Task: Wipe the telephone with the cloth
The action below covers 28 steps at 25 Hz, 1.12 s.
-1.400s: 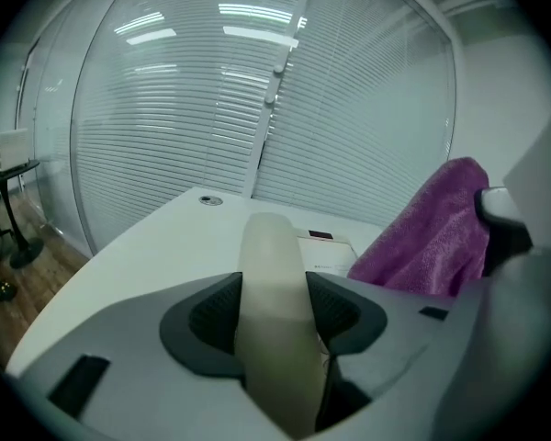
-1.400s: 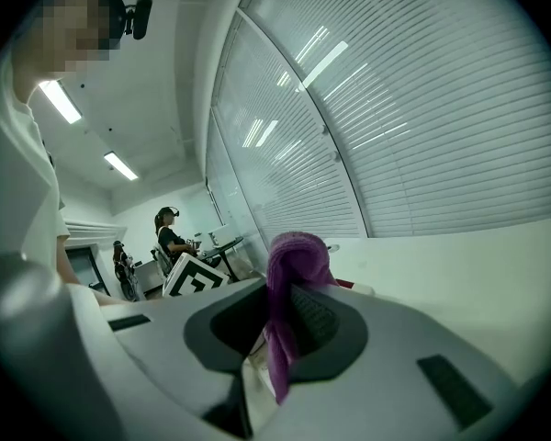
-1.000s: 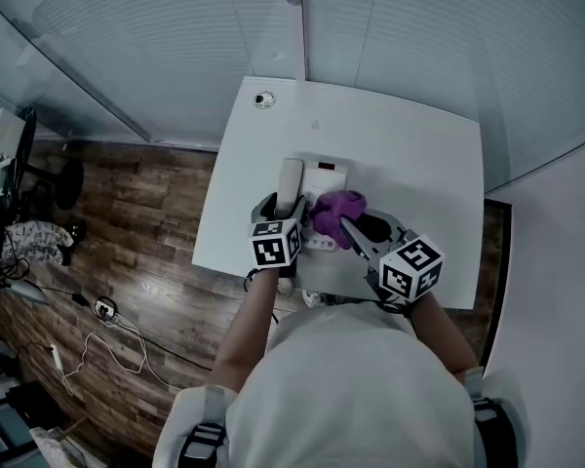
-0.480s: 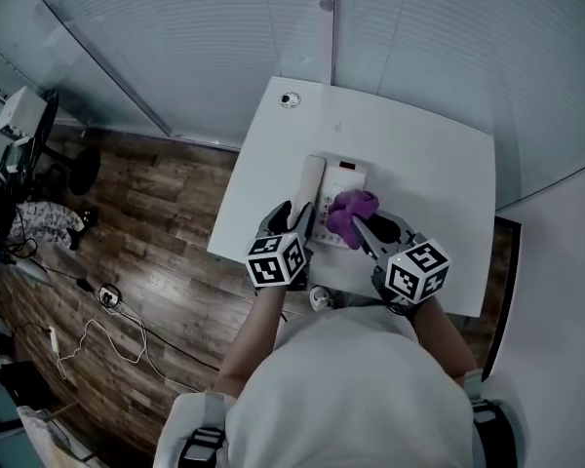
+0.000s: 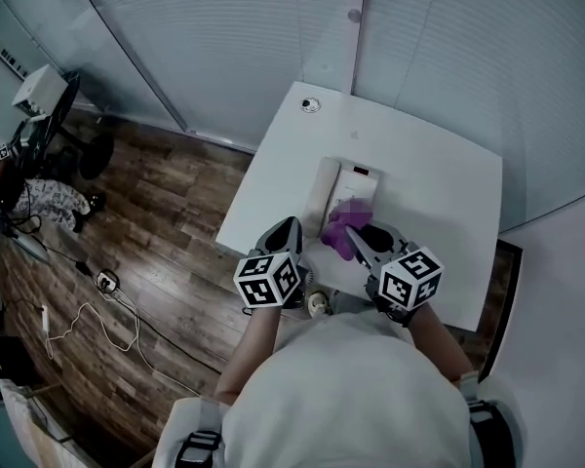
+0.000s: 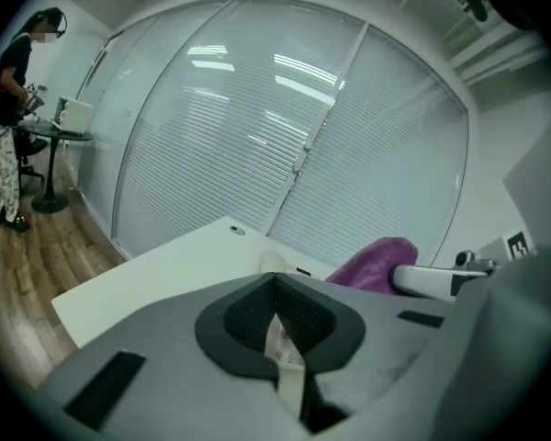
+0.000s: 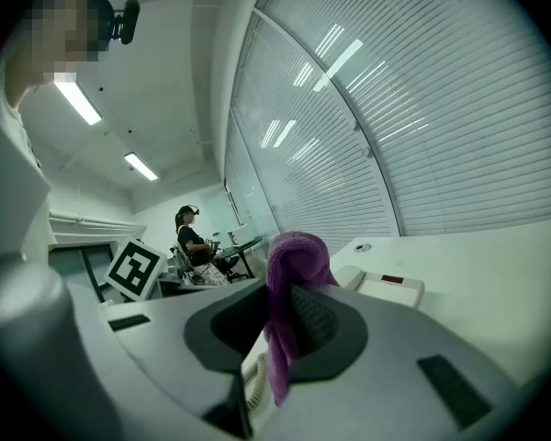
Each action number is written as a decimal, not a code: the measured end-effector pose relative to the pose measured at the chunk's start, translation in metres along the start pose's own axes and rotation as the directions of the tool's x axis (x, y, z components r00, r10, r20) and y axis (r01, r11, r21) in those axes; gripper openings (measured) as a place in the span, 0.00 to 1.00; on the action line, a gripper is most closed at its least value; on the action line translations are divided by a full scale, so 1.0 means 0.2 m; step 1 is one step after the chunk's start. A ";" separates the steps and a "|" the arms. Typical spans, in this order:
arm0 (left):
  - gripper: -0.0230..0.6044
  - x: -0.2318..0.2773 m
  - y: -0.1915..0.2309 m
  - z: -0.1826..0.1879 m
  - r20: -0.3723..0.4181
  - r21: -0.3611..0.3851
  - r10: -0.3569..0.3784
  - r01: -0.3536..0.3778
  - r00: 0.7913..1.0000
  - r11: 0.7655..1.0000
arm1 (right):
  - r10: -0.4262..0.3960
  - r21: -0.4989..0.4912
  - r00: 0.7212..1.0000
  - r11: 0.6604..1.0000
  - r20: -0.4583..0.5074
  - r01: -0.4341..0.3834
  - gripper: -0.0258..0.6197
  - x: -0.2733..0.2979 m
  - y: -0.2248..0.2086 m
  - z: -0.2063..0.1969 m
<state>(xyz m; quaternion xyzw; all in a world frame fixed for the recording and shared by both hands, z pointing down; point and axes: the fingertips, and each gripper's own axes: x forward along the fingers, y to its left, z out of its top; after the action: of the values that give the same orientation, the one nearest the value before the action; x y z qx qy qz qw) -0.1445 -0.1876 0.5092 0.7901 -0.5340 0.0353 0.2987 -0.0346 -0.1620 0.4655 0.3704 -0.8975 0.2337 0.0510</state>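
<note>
Two grippers at the telephone (image 5: 356, 181), wiping step in hand, by the look.
Head view: cloth (image 5: 339, 230) over its near end on the surface (image 5: 439, 188). Left gripper view: left gripper (image 6: 275, 294) jaws just pressed together, empty. Right gripper view: right gripper (image 7: 285, 324) jaws pinching cloth; next, probably sweeping it along the telephone.

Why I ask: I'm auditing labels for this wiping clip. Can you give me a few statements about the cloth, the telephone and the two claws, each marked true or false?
1. The right claw is shut on the purple cloth. True.
2. The left claw grips the handset. False: its jaws have just closed with nothing between them, and the handset lies on the telephone.
3. The telephone stands on a white table. True.
4. The purple cloth lies on the wooden floor. False: it hangs from the right claw, over the telephone.
</note>
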 end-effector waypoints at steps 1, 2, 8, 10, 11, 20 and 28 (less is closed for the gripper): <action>0.07 -0.01 0.00 0.00 0.008 -0.004 -0.002 0.002 1.000 1.000 | 0.012 -0.001 1.000 1.000 0.003 -0.012 0.14 0.01 0.00 0.01; 0.07 -0.03 0.00 0.00 0.015 -0.008 -0.003 0.003 1.000 1.000 | 0.022 -0.003 1.000 1.000 0.005 -0.022 0.14 0.01 0.01 0.01; 0.07 -0.13 -0.05 -0.02 0.037 -0.019 0.013 -0.013 0.999 1.000 | 0.064 -0.008 0.998 0.998 0.014 -0.063 0.14 -0.01 0.03 0.02; 0.07 -0.17 -0.08 -0.04 0.042 -0.023 0.016 -0.015 0.999 1.000 | 0.077 -0.009 0.997 0.997 0.015 -0.077 0.14 -0.06 0.04 0.03; 0.07 -0.19 -0.10 -0.04 0.045 -0.025 0.018 -0.017 0.999 1.000 | 0.084 -0.010 0.996 0.996 0.017 -0.084 0.14 -0.08 0.04 0.03; 0.07 -0.25 -0.37 -0.18 0.042 -0.047 0.005 -0.003 0.999 0.999 | 0.163 -0.054 0.986 0.985 0.018 -0.162 0.14 -0.34 0.09 0.04; 0.07 -0.41 -0.59 -0.27 0.058 -0.068 0.024 -0.020 0.998 0.998 | 0.202 -0.080 0.979 0.976 0.010 -0.201 0.14 -0.57 0.17 0.01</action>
<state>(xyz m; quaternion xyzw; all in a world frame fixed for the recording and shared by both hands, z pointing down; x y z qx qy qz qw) -0.0635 -0.0637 0.4727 0.7744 -0.5522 -0.0024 0.3088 0.0245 -0.0682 0.4213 0.2772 -0.9395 0.1986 0.0335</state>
